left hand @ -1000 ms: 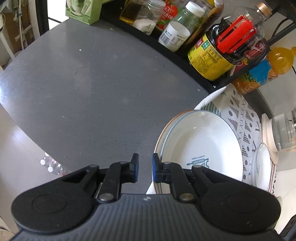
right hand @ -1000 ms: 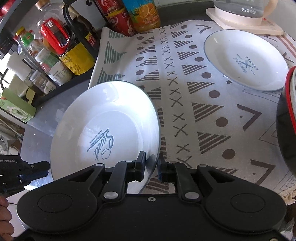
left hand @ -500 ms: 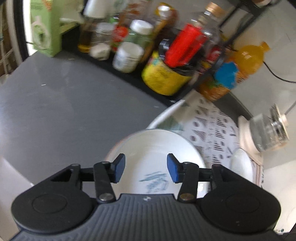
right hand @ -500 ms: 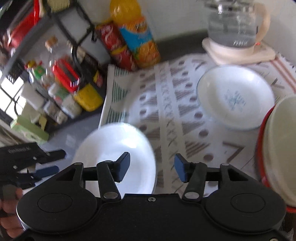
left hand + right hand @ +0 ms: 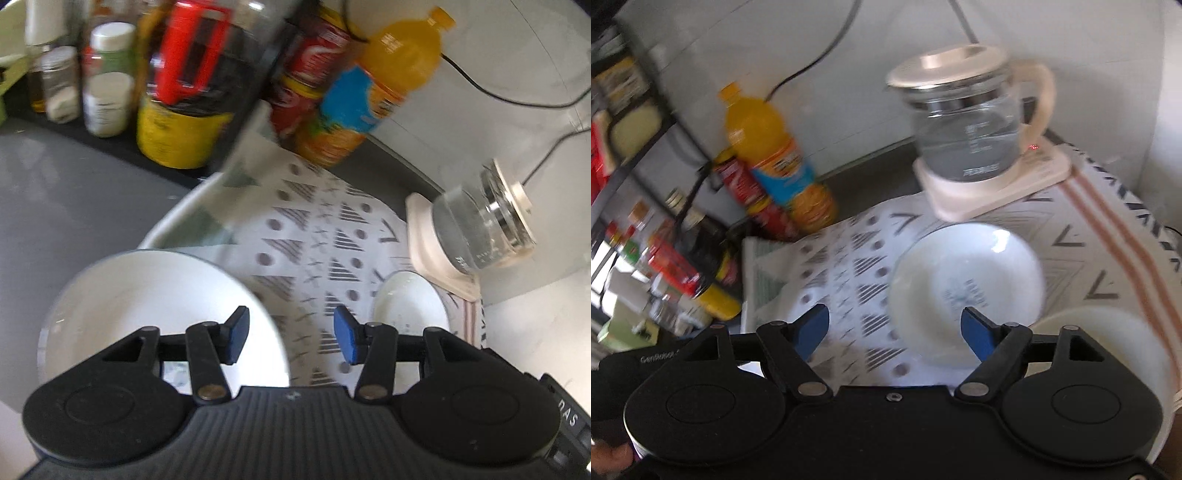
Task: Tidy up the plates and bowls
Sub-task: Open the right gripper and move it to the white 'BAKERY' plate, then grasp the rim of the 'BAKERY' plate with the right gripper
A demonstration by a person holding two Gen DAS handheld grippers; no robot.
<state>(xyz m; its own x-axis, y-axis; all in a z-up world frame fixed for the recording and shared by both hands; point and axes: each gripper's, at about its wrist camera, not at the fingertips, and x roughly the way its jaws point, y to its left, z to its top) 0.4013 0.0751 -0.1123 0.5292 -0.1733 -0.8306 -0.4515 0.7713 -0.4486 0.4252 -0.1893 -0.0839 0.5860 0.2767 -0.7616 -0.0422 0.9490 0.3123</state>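
A large white plate [image 5: 147,302] lies half on the grey counter and half on the patterned cloth [image 5: 314,240]. My left gripper [image 5: 291,336] hangs above the plate's right edge, open, with nothing between its blue pads. A smaller white plate [image 5: 960,280] with a blue print sits on the cloth [image 5: 849,266] in front of the kettle; it also shows in the left wrist view as the small plate [image 5: 406,299]. My right gripper [image 5: 895,328] hovers above and just left of it. Its jaws are opening and hold nothing. The picture is blurred.
A glass kettle [image 5: 967,136] on a cream base stands at the back of the cloth. An orange drink bottle [image 5: 772,162] and red cans stand to its left, beside a black rack of jars and bottles [image 5: 177,92]. A cream bowl [image 5: 1108,332] sits at the right.
Both grippers opened and came off the large plate's rim. Both lifted, and their views swung towards the cloth, the small plate and the kettle.
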